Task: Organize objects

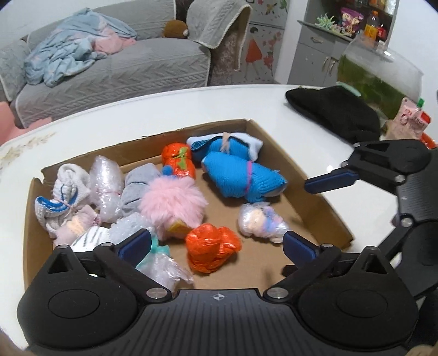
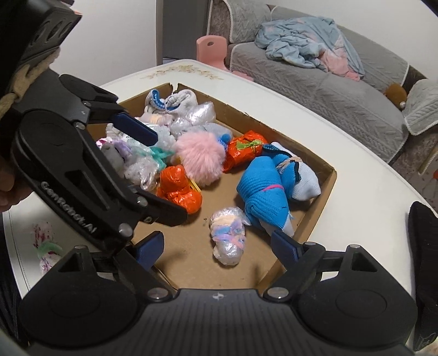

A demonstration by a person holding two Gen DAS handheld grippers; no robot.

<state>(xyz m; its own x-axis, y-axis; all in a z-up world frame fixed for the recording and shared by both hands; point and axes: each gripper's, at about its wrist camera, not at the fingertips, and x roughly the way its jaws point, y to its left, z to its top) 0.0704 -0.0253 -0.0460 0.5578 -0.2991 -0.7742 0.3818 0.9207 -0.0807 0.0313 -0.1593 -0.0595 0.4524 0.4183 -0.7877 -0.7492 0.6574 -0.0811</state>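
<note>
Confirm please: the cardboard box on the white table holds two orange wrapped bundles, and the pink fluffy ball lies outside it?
Not quite. The pink fluffy ball lies inside the cardboard box, among the bundles, as the left wrist view shows. The two orange wrapped bundles are inside it, and the box stands on the white table.

Raised lettering reading "GenRobot.AI" runs along the black body of the left hand-held gripper [image 2: 153, 175], seen from the right wrist view. In the left wrist view a pink carton [image 1: 412, 123] at the counter's far right edge carries red print, probably a product name, but it is too blurred to read. Bottles and packets on the distant shelf [image 1: 356, 24] bear labels, none legible.
</note>
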